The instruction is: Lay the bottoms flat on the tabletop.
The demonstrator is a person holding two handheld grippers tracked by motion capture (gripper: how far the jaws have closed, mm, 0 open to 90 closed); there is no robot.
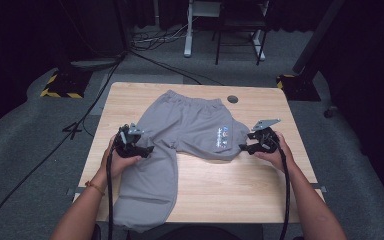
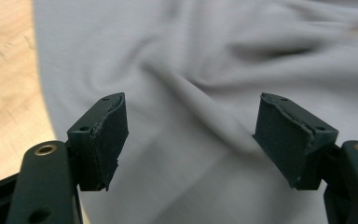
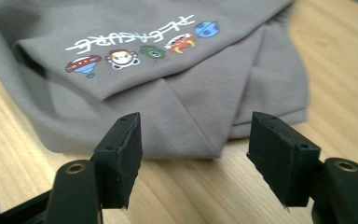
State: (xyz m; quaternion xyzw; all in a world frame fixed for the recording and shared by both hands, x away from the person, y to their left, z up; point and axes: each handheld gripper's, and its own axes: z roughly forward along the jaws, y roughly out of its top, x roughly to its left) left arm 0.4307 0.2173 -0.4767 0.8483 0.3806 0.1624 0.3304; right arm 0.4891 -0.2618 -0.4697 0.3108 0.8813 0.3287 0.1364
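Note:
Grey sweatpants (image 1: 185,125) lie on the wooden table (image 1: 240,180), waistband at the far side. One leg (image 1: 147,190) runs toward the near edge and hangs over it. The other leg is folded up, with a small colourful print (image 1: 223,136) (image 3: 135,49) on top. My left gripper (image 1: 142,148) (image 2: 191,135) hovers open over wrinkled grey cloth (image 2: 205,70) at the top of the long leg. At the folded leg's right corner (image 3: 200,140), my right gripper (image 1: 245,146) (image 3: 193,154) stands open just short of the cloth, with bare wood between its jaws.
A round cable hole (image 1: 232,99) sits near the table's far edge. Bare wood (image 1: 230,185) spreads across the near right of the table. Beyond the table are cables (image 1: 150,57), stand bases (image 1: 62,85) and a desk frame (image 1: 220,30) on grey carpet.

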